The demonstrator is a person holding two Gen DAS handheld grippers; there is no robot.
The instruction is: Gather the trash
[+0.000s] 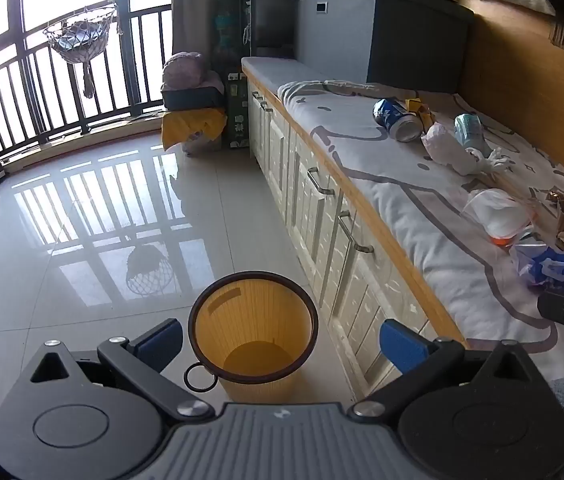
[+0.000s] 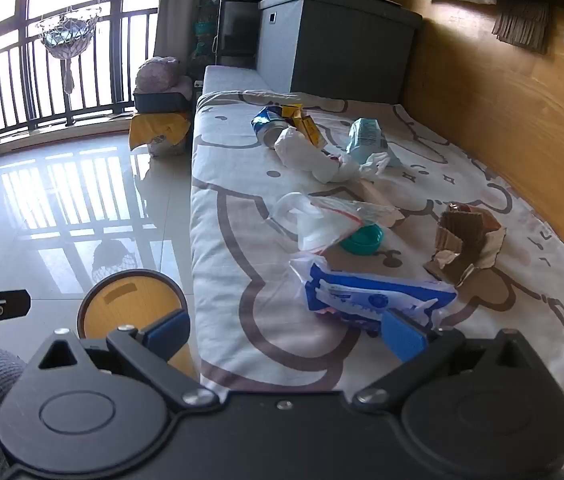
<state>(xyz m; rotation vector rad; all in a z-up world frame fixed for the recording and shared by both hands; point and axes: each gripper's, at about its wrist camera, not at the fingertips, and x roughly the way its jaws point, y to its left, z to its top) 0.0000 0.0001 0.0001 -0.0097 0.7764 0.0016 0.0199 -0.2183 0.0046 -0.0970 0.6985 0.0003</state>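
Just beyond right tool (image 2: pixel 286 334): blue wrapper (image 2: pixel 378 300)

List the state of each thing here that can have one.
Left gripper: open, holding nothing.
Right gripper: open, holding nothing.
Bin: upright on the floor, empty.
Blue can: lying on its side.
Blue wrapper: crumpled on the bedsheet.
Cardboard piece: torn.

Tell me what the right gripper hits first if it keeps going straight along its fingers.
Most likely the blue and white plastic wrapper lying on the printed sheet. The right gripper is open with nothing between its fingers; the wrapper sits just ahead, slightly toward one finger, though depth is hard to judge.
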